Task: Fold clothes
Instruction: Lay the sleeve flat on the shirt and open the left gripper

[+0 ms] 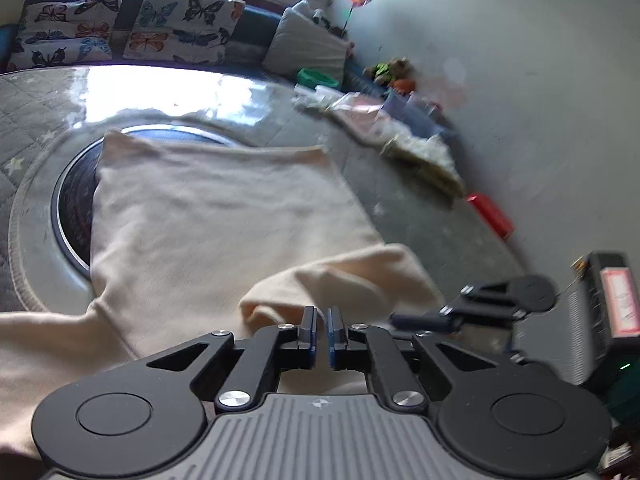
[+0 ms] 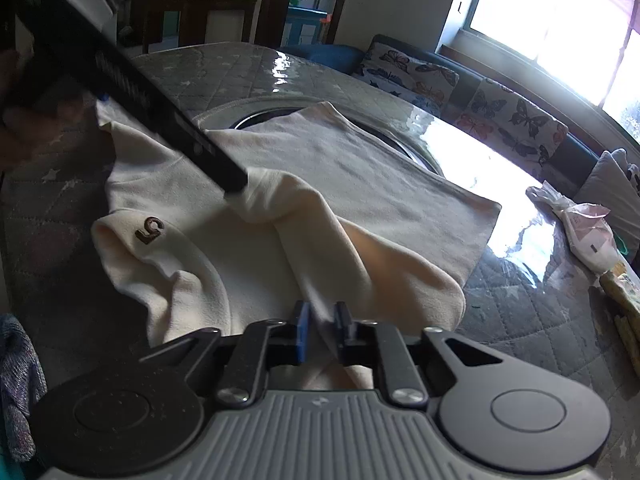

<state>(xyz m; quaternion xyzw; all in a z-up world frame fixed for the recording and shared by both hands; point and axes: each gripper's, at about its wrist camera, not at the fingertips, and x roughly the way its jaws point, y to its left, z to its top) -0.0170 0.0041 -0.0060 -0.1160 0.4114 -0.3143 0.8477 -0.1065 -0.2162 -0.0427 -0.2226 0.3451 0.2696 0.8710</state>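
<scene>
Cream garment (image 2: 360,184) on round quilted table (image 2: 240,64), fold begun, not finished

Body spread flat over the table's dark round inset (image 1: 72,200); one sleeve (image 2: 360,256) lifted and drawn across the body, collar end with a small brown mark (image 2: 150,230) still rumpled, other folds judged yet to do. Right gripper (image 2: 322,332) nearly closed, sleeve cloth pinched between its pads; left gripper (image 1: 322,332) closed, in the right-wrist view gripping the sleeve's far end. Garment's far hem sits well inside the table edge; bare table beyond and to the side gives room; clutter of bags (image 1: 400,128) and a red box (image 1: 490,214) lies near the wall, well apart from the cloth
</scene>
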